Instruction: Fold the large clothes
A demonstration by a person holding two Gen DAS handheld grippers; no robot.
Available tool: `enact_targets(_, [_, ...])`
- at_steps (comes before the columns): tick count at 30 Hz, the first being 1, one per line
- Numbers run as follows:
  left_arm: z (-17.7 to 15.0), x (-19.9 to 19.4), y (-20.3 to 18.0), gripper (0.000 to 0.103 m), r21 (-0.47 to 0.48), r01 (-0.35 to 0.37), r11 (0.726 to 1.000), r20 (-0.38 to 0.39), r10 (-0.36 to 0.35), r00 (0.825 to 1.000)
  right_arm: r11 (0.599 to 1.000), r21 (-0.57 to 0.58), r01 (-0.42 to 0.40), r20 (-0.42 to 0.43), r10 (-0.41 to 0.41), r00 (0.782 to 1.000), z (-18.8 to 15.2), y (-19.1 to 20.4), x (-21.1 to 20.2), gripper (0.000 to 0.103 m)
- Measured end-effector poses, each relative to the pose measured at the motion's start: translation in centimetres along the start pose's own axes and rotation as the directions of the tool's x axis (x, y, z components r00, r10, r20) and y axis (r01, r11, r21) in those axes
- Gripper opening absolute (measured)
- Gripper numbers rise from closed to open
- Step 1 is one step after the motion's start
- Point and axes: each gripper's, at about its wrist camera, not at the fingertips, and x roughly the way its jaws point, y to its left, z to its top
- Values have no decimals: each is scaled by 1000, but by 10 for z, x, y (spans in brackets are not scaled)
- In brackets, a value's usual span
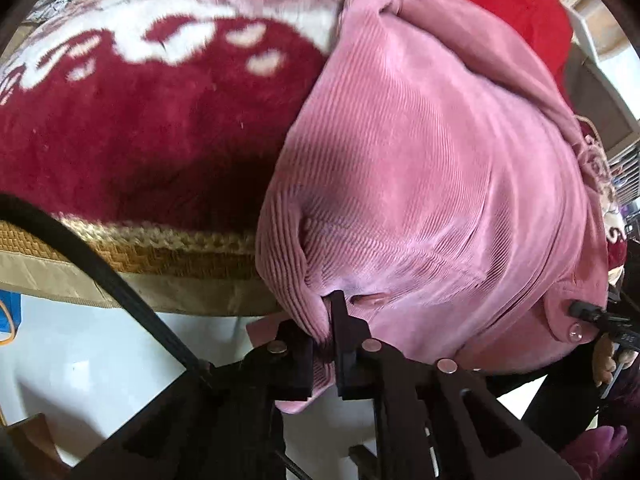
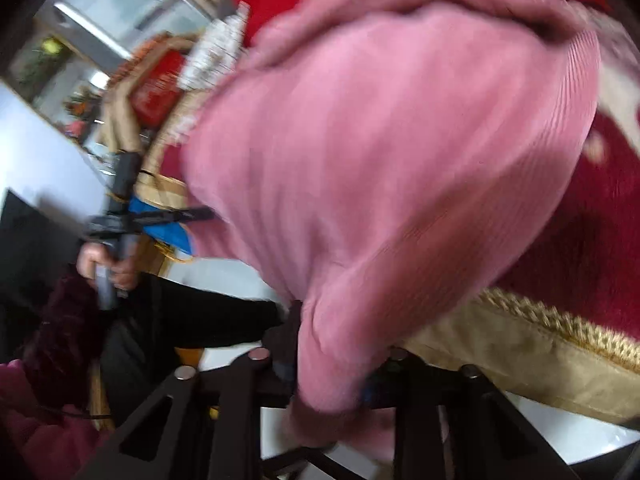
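Pink ribbed garment [image 1: 420, 160], corduroy-like, lying over a red and white plush blanket [image 1: 140, 140] with a gold woven border [image 1: 140, 248], its near hem hanging past the near edge above a pale floor [image 1: 100, 360]. Judged soft, limp and fairly thick: light enough for two tongs, not fragile, not slippery thanks to the ribs and the fleecy blanket below, but likely to sag in the middle and to drag on the blanket pile when lifted. Best held at the ribbed hem and its corners, where the cloth is doubled and firm, not in the loose middle. Left tongs [image 1: 326, 344] closed on the near left corner of the garment, a bunched fold of ribbed cuff or hem pinched between the two black fingers [image 1: 340, 320]. Right tongs [image 2: 332, 364] mostly covered by cloth in the right wrist view, which is blurred; pink fabric passing down between the fingers, so apparently clamped on the near right part of the hem. In the left wrist view, at the far right edge, same right tongs [image 1: 580, 310] touching the hem near a clear button [image 1: 575, 332]. A hand [image 2: 108, 264] visible at the left in the right wrist view, on the handle of the left tongs [image 2: 200, 213].
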Motion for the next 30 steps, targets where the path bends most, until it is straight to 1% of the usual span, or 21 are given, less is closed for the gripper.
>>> enact_targets(3, [1,-23,1,5,-2,83,997,77,-83,994,999,-31,-39,81,41,996,10,15,-22,16])
enact_targets(4, [2,-33,-1,5,0,130,992,115,-129,985,998,-43,-47,103,51,993,12,18,-28,15])
enact_targets(7, [4,-53,-7,5,15,194,981,183,-193,964,995,-77,-67,161,79,984,24,30,-44,15])
enact_targets(9, [9,-67,-10,5,24,256,966,220,-255,942,991,-103,-79,207,99,973,34,37,-58,15])
enact_targets(10, [14,-75,-15,5,38,295,955,244,-295,924,990,-113,-84,227,108,968,39,40,-62,15])
enact_targets(12, [23,-87,-29,5,73,332,940,274,-339,900,987,-130,-90,270,123,955,50,43,-79,15])
enact_targets(13, [25,-91,-32,5,87,347,934,281,-357,891,986,-135,-99,294,135,946,57,44,-86,15])
enact_targets(14, [33,-97,-36,5,105,368,924,290,-383,877,984,-139,-107,313,146,938,61,49,-90,15])
enact_targets(16, [55,-104,-49,5,127,414,901,297,-433,851,983,-147,-112,364,159,918,72,45,-107,15])
enact_targets(18, [75,-107,-51,5,126,454,882,299,-470,830,984,-141,-106,410,156,899,95,40,-115,15])
enact_targets(19, [90,-108,-54,5,123,478,869,306,-492,815,987,-128,-102,444,149,884,107,34,-121,15])
enact_targets(20, [101,-115,-44,5,120,487,865,314,-499,808,988,-116,-99,470,143,871,116,30,-126,15])
enact_targets(21, [115,-114,-46,5,113,489,865,331,-497,802,991,-95,-97,504,132,854,128,21,-131,15])
enact_targets(23, [143,-110,-45,5,86,508,857,369,-501,783,995,-33,-89,562,92,822,149,1,-141,15])
enact_targets(24, [157,-105,-41,5,65,516,854,388,-498,775,995,18,-95,595,66,801,161,-19,-150,14])
enact_targets(25, [173,-99,-37,5,26,521,853,417,-483,770,992,72,-107,618,40,785,172,-39,-153,14])
enact_targets(26, [177,-94,-33,5,1,530,848,436,-477,763,984,135,-116,632,5,775,182,-61,-154,14])
enact_targets(27, [187,-88,-30,5,-26,539,842,459,-469,755,974,189,-127,634,-22,773,192,-78,-152,14])
enact_targets(28, [200,-77,-24,5,-81,548,833,496,-443,747,957,248,-149,627,-41,778,201,-99,-146,14])
enact_targets(29, [200,-73,-21,5,-116,564,817,516,-436,737,938,298,-178,614,-46,788,206,-116,-138,15])
enact_targets(30, [209,-60,-18,5,-141,587,797,530,-440,725,903,362,-232,597,-33,801,210,-138,-128,15])
